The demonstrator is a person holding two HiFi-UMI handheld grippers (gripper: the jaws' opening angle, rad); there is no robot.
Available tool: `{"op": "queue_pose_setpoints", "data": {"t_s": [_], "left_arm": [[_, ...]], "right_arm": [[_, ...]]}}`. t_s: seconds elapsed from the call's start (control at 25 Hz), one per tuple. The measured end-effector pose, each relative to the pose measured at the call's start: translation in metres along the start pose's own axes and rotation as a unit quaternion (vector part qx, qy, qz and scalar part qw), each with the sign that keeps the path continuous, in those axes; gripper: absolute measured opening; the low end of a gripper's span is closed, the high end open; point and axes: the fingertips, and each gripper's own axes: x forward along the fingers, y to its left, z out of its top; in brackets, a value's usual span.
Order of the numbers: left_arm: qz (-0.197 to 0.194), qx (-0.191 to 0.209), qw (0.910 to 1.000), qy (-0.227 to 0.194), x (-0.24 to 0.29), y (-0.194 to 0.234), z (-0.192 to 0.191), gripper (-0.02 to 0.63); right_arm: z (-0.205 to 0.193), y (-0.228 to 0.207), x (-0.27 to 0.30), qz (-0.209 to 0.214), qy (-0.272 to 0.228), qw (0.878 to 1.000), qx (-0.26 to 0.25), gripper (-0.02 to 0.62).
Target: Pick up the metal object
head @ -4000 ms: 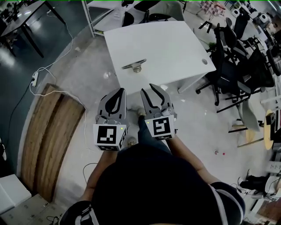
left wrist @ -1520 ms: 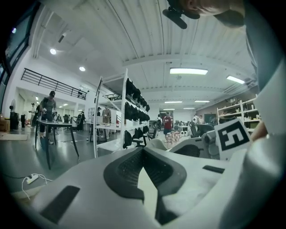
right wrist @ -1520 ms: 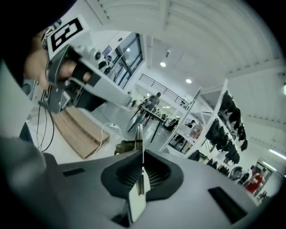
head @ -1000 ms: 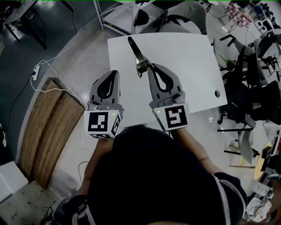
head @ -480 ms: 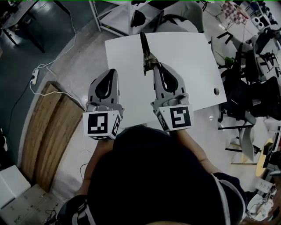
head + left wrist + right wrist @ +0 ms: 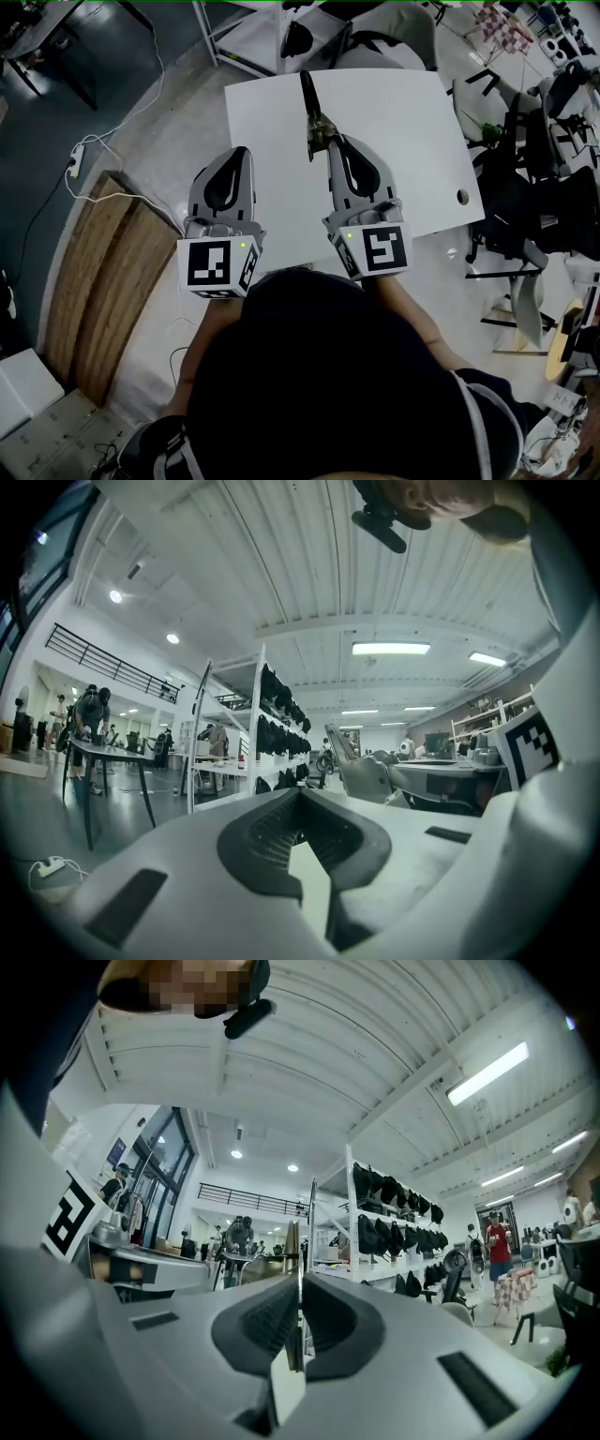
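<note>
The grey left gripper [image 6: 243, 155] and grey right gripper [image 6: 335, 142] are held side by side. The left jaws are pressed together with nothing between them. The right jaws are clamped on a thin metal object [image 6: 307, 98].

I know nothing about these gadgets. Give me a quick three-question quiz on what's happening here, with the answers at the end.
1. True or false: the right gripper has its jaws shut on the metal object.
2. Pick one: the left gripper holds A) a cup, B) nothing, with its jaws together, C) the metal object.
3. Fill in the blank: the metal object shows against the top of a white ____ in the head view.

Key: 1 true; 2 B; 3 table.
</note>
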Motion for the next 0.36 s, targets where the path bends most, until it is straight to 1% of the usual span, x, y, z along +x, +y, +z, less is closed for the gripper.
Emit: {"op": "queue_pose_setpoints", "data": {"t_s": [0.12, 0.36], "left_arm": [[0.001, 0.001, 1.0, 0.0, 0.0009, -0.0007, 0.0004, 0.021], [0.001, 0.001, 1.0, -0.002, 0.0042, -0.0042, 0.0021, 0.021]], "right_arm": [[-0.0015, -0.0038, 0.0, -0.007, 0.009, 1.0, 0.005, 0.031], [-0.0006, -0.0077, 0.0008, -0.004, 0.008, 1.0, 0.002, 0.03]]}}
